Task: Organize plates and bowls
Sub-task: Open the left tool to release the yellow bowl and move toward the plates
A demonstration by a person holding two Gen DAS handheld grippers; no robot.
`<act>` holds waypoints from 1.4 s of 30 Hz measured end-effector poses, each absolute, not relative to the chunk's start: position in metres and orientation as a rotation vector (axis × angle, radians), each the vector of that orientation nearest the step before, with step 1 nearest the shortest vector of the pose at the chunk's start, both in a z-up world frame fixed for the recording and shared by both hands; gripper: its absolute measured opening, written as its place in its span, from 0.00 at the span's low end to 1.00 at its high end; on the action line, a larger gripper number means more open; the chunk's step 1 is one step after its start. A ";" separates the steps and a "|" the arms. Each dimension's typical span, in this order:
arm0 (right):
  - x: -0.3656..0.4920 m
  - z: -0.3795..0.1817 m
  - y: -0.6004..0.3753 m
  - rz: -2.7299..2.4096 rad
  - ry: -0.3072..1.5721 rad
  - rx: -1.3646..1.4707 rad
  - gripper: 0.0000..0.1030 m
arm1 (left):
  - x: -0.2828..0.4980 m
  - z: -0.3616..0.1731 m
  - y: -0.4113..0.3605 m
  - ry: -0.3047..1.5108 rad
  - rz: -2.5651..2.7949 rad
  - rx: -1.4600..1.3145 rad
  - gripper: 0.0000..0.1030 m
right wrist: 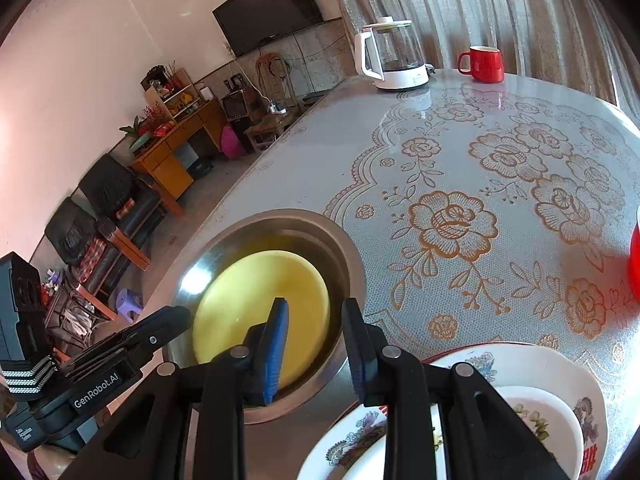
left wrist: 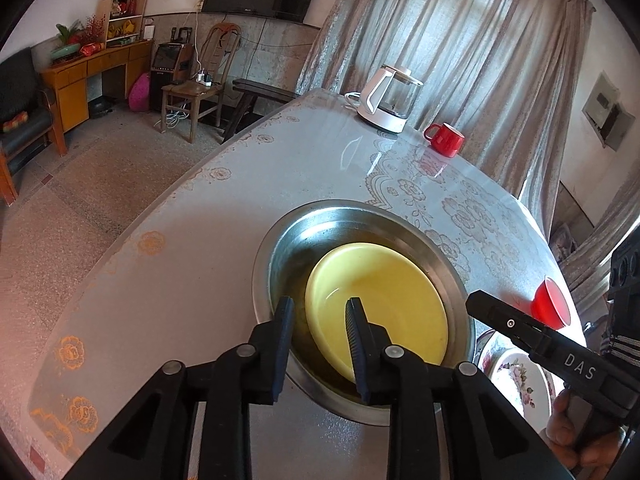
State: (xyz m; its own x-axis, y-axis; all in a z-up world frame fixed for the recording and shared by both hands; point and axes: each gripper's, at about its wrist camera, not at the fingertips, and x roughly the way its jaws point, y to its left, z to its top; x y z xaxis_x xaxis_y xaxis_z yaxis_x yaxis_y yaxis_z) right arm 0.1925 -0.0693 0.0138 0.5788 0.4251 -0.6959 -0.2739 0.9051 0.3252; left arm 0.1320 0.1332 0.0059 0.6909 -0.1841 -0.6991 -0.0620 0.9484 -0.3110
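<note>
Placement step seemingly done: round yellow plastic plate [left wrist: 380,304] lies in steel basin [left wrist: 280,248]. Left gripper [left wrist: 320,344] and right gripper [right wrist: 314,350] narrowly parted, empty, straddling plate and basin rims. Next: grasp floral white porcelain plates [right wrist: 520,364].

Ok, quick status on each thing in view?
yellow plate: lying inside the basin, tilted against its wall
steel basin: upright on the table
left gripper: fingers apart, gripping nothing
right gripper: fingers apart, gripping nothing
floral dishes: stacked beside the basin
red mug: upright
kettle: upright, lid on
</note>
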 end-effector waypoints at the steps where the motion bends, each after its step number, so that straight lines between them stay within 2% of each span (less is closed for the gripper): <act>1: 0.191 0.014 -0.071 0.410 0.859 0.197 0.27 | 0.131 0.007 0.132 0.807 -0.065 -0.318 0.28; 8: 0.179 0.016 -0.085 0.398 0.845 0.223 0.29 | 0.121 0.011 0.121 0.810 -0.081 -0.299 0.30; 12: 0.170 0.018 -0.093 0.395 0.836 0.209 0.37 | 0.118 0.015 0.111 0.805 -0.105 -0.282 0.30; 24: 0.140 0.020 -0.161 0.292 0.777 0.283 0.38 | 0.116 0.028 0.065 0.802 -0.209 -0.215 0.34; 27: 0.134 0.019 -0.189 0.238 0.768 0.324 0.38 | 0.117 0.032 0.049 0.803 -0.240 -0.193 0.40; 42: 0.107 -0.002 -0.300 0.021 0.756 0.496 0.41 | 0.117 0.033 -0.043 0.845 -0.392 -0.048 0.51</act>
State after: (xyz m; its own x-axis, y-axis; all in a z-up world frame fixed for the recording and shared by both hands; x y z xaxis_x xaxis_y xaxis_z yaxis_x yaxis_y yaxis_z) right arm 0.1070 -0.3003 -0.0020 0.7328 0.1930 -0.6525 0.1573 0.8849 0.4383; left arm 0.1172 -0.0427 0.0333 0.5963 -0.3566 -0.7192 0.3191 0.9274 -0.1952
